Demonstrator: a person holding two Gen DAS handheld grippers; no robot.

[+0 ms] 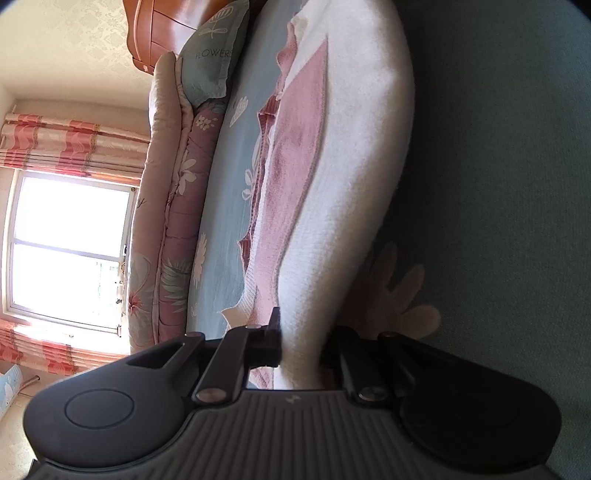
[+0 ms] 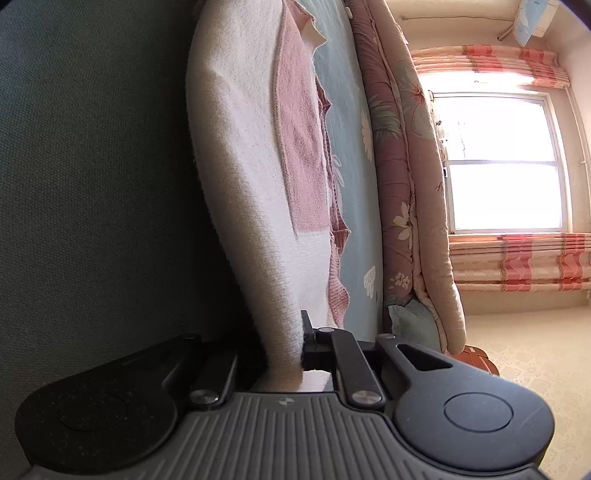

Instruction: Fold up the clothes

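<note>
A white and pink knitted garment [image 1: 332,177] lies on a blue flowered bed sheet [image 1: 229,192]; both views are rolled sideways. In the left wrist view its folded white edge runs down between the fingers of my left gripper [image 1: 299,343], which is shut on it. In the right wrist view the same garment [image 2: 251,166] has its white fold pinched in my right gripper [image 2: 284,347], also shut on it. The pink panel and ribbed hem [image 2: 336,288] lie toward the quilt side. Only one fingertip of each gripper shows; the cloth hides the other.
A rolled pink flowered quilt [image 1: 173,206] and a green pillow [image 1: 214,55] lie along the bed's far side, with a wooden headboard [image 1: 162,29] beyond. A bright window [image 2: 498,162] with pink striped curtains [image 2: 517,262] faces the bed. Dark sheet [image 2: 92,166] fills the near side.
</note>
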